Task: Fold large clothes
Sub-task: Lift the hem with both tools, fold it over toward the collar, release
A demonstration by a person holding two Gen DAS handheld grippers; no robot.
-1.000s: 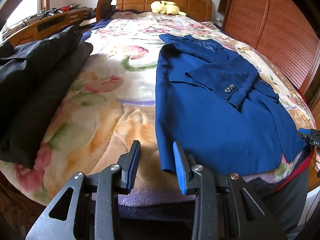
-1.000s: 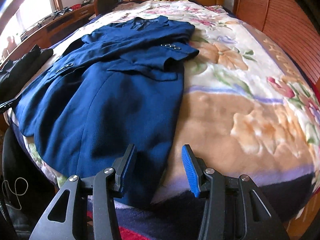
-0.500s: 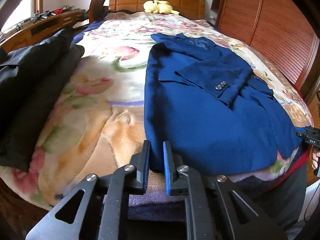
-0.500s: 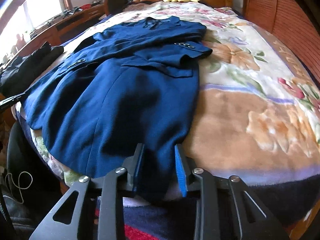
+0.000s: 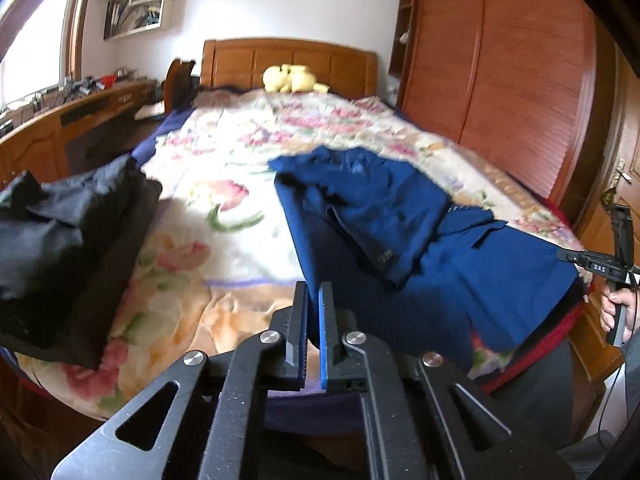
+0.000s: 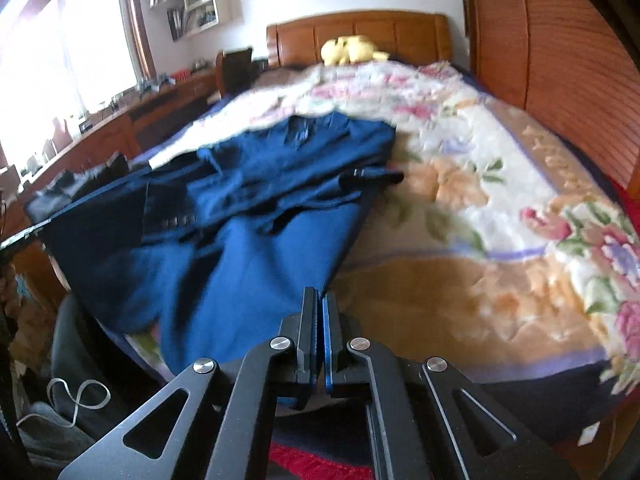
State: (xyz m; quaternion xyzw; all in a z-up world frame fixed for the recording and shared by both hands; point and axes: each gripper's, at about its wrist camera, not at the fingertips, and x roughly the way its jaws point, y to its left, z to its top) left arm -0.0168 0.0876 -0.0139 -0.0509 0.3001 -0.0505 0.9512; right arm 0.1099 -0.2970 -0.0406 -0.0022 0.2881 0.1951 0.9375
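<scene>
A soft, fairly heavy blue jacket (image 5: 400,240) lies on the bed (image 5: 224,184), its hem corners pinched in the closed jaws of both grippers, left gripper (image 5: 314,304) and right gripper (image 6: 319,312), at six o'clock in each view.

Blown-out daylight from the window (image 6: 80,48), motion blur, dark fisheye-bent corners.

Motion blur smears the blue jacket (image 5: 400,240) and the flowered blanket (image 6: 500,200) beneath it, so the sleeve buttons are vague specks. The jacket's near hem disappears behind both grippers' jaws, hiding how much cloth is pinched. The black clothes (image 5: 60,248) left of the jacket run past the picture's edge.
</scene>
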